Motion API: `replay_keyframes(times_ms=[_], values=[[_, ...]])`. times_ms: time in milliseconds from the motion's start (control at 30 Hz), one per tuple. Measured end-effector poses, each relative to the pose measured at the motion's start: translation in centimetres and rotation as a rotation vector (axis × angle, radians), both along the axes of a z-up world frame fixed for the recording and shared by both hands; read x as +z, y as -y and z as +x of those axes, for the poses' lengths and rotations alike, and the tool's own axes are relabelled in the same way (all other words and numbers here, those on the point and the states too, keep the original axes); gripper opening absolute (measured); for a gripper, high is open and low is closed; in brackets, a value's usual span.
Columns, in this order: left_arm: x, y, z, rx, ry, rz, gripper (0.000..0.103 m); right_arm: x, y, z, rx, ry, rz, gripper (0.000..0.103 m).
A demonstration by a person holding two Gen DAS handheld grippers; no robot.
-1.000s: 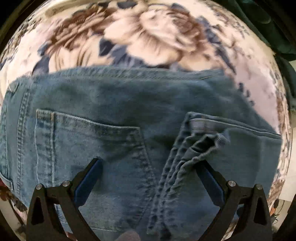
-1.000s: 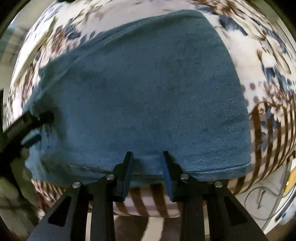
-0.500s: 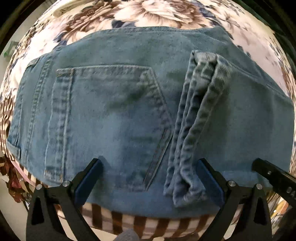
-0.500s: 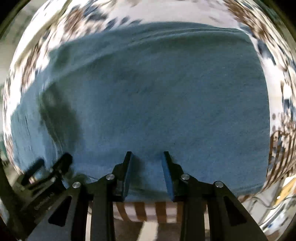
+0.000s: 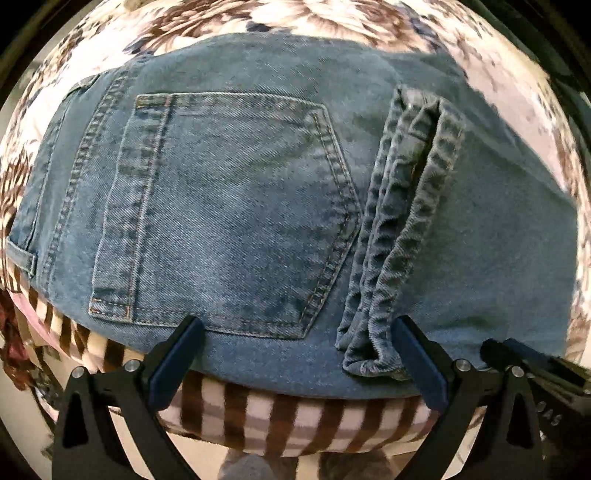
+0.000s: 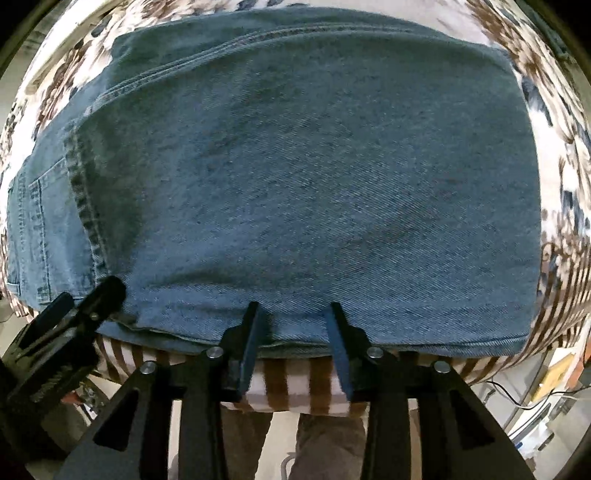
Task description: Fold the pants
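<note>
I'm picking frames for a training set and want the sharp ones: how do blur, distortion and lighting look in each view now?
Left wrist view: denim twill and back pocket stitching are crisp; fisheye bulges the jeans and darkens the corners. Right wrist view: jeans slightly softer, floral blanket smeared at the rim, a shadow along the leg hems.

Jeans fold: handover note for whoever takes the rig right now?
Left gripper: open wide, empty, at the near edge of the jeans.
Right gripper: open, narrower gap, holding nothing, at the near folded edge.
Jeans lie folded on the floral blanket, leg hems stacked beside the back pocket.
Done: legs folded up over the seat.
Left: probably one more fold, or just tidy.
</note>
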State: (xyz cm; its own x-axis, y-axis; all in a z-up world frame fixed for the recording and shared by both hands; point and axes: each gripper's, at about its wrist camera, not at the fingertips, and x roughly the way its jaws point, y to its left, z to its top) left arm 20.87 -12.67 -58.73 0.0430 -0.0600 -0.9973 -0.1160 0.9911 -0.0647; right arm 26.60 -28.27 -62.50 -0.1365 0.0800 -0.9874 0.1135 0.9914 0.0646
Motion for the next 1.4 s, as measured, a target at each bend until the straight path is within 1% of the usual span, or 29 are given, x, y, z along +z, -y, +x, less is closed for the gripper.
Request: replay_keyframes(times_ms=[33, 67, 100, 200, 267, 300, 367, 433, 500, 533, 567, 633, 667, 700, 733, 767, 800, 833, 867, 967, 1000, 1033, 1067, 1100, 1133, 1167, 1233, 1300, 1400], values=[[0.5, -0.7, -0.1, 0.023, 0.007, -0.028, 0.103, 0.2, -0.7, 0.5, 0.006, 0.010, -0.018, 0.075], [0.9, -1.2, 0.6, 0.042, 0.016, -0.041, 0.103, 0.7, -0.9, 0.8, 0.011, 0.029, -0.054, 0.091], [1.4, -2.0, 0.6, 0.062, 0.032, -0.048, 0.103, 1.1, -1.1, 0.8, 0.012, 0.043, -0.071, 0.092], [3.3, -5.1, -0.1, 0.124, 0.083, -0.052, 0.103, 2.8, -1.9, 1.5, 0.036, 0.102, -0.143, 0.092], [4.2, -7.8, -0.8, 0.184, 0.102, -0.047, 0.103, 3.6, -2.3, 1.9, 0.045, 0.130, -0.164, 0.098], [4.6, -9.4, -1.3, 0.225, 0.106, -0.045, 0.103, 4.0, -2.5, 1.8, 0.044, 0.135, -0.164, 0.098], [5.7, -11.1, -1.9, 0.297, 0.110, -0.041, 0.103, 4.6, -2.9, 2.0, 0.025, 0.144, -0.150, 0.099], [6.2, -14.4, -2.9, 0.403, 0.104, -0.034, 0.103, 4.6, -2.9, 2.2, -0.001, 0.134, -0.128, 0.099], [6.1, -16.5, -4.0, 0.496, 0.100, -0.027, 0.103, 4.1, -3.8, 0.9, -0.014, 0.123, -0.120, 0.099], [5.8, -18.1, -4.8, 0.568, 0.102, -0.024, 0.103, 4.0, -3.8, 0.9, -0.018, 0.119, -0.117, 0.099], [5.5, -18.8, -5.2, 0.621, 0.106, -0.030, 0.103, 3.8, -3.9, 1.1, -0.019, 0.114, -0.117, 0.099], [4.4, -21.1, -5.8, 0.730, 0.101, -0.077, 0.103, 3.5, -4.2, 1.7, -0.016, 0.108, -0.119, 0.099], [4.1, -21.7, -5.7, 0.774, 0.115, -0.122, 0.101, 3.3, -4.3, 1.8, -0.008, 0.105, -0.122, 0.099], [4.0, -21.8, -5.6, 0.804, 0.128, -0.150, 0.098, 3.2, -4.6, 2.0, -0.005, 0.103, -0.126, 0.099], [3.8, -22.5, -5.4, 0.829, 0.160, -0.177, 0.093, 2.9, -4.7, 2.4, -0.002, 0.100, -0.131, 0.099], [3.7, -23.0, -5.1, 0.835, 0.183, -0.190, 0.083, 2.7, -4.7, 2.7, -0.004, 0.097, -0.134, 0.099], [3.7, -23.1, -4.6, 0.834, 0.209, -0.189, 0.073, 2.6, -4.7, 2.9, -0.006, 0.095, -0.136, 0.099], [3.8, -23.2, -4.1, 0.818, 0.235, -0.171, 0.047, 2.5, -4.7, 3.1, -0.008, 0.090, -0.140, 0.099], [3.5, -23.2, -3.1, 0.793, 0.251, -0.176, 0.038, 2.3, -5.0, 3.5, -0.010, 0.087, -0.141, 0.099], [3.1, -23.1, -2.6, 0.775, 0.275, -0.163, 0.037, 1.9, -5.3, 4.3, -0.013, 0.086, -0.136, 0.099], [2.8, -22.7, -2.5, 0.769, 0.271, -0.155, 0.038, 1.9, -5.4, 4.4, -0.013, 0.088, -0.133, 0.099], [2.5, -22.4, -2.5, 0.763, 0.259, -0.150, 0.042, 1.8, -5.2, 4.1, -0.013, 0.090, -0.131, 0.099], [1.9, -22.6, -2.5, 0.773, 0.251, -0.165, 0.049, 1.8, -5.3, 4.3, -0.011, 0.091, -0.128, 0.099], [1.6, -22.9, -2.9, 0.799, 0.252, -0.192, 0.052, 1.8, -5.4, 4.3, -0.010, 0.090, -0.126, 0.099], [1.1, -23.4, -3.4, 0.836, 0.256, -0.235, 0.058, 1.8, -5.4, 4.3, -0.010, 0.090, -0.124, 0.099], [0.8, -23.7, -4.0, 0.859, 0.255, -0.269, 0.060, 1.9, -5.4, 4.3, -0.015, 0.089, -0.119, 0.099], [0.6, -24.2, -4.6, 0.897, 0.257, -0.313, 0.061, 1.7, -5.1, 4.1, -0.021, 0.091, -0.113, 0.099], [0.7, -24.1, -4.5, 0.914, 0.259, -0.316, 0.062, 1.4, -5.0, 4.2, -0.028, 0.083, -0.111, 0.099], [0.5, -23.5, -4.6, 0.921, 0.251, -0.314, 0.063, 1.0, -4.8, 2.9, -0.041, 0.074, -0.099, 0.099]])
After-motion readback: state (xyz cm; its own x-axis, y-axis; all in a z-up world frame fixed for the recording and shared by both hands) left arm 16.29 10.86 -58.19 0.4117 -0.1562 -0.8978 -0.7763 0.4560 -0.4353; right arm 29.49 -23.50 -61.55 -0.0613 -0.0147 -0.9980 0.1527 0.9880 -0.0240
